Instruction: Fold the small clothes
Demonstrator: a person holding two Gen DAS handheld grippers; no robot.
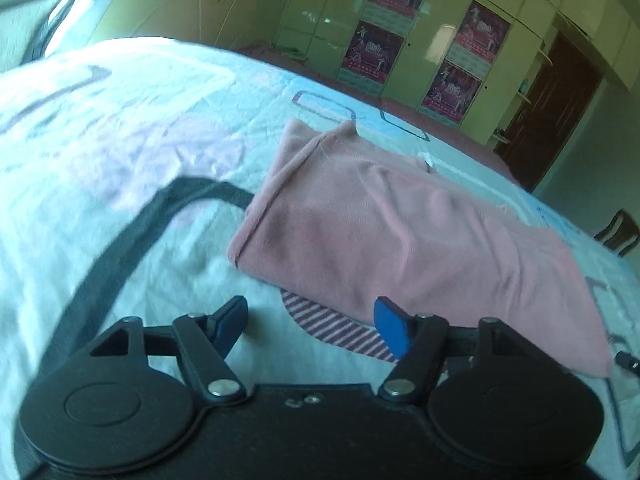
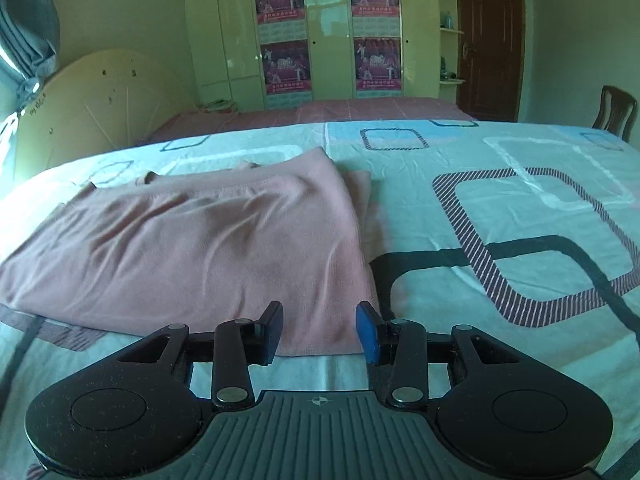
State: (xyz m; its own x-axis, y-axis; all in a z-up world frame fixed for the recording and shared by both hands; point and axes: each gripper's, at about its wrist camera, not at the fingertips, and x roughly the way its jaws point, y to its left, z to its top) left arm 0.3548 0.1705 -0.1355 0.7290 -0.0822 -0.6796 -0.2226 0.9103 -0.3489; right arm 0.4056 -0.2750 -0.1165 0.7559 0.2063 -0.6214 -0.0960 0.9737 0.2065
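Observation:
A pink garment point(image 1: 400, 228) lies folded in layers on the patterned bedsheet point(image 1: 120, 128). It also shows in the right wrist view point(image 2: 200, 248), left of centre. My left gripper point(image 1: 310, 320) is open and empty, just short of the garment's near edge, its right finger close over that edge. My right gripper point(image 2: 319, 330) is open and empty, its fingers on either side of the garment's near right corner, just above it.
The bedsheet point(image 2: 500, 208) spreads wide to the right of the garment. A second bed with a red cover point(image 2: 360, 110) stands behind, then wardrobes with posters point(image 2: 328, 32). A wooden chair point(image 2: 616, 112) and a brown door point(image 2: 490, 36) are at the right.

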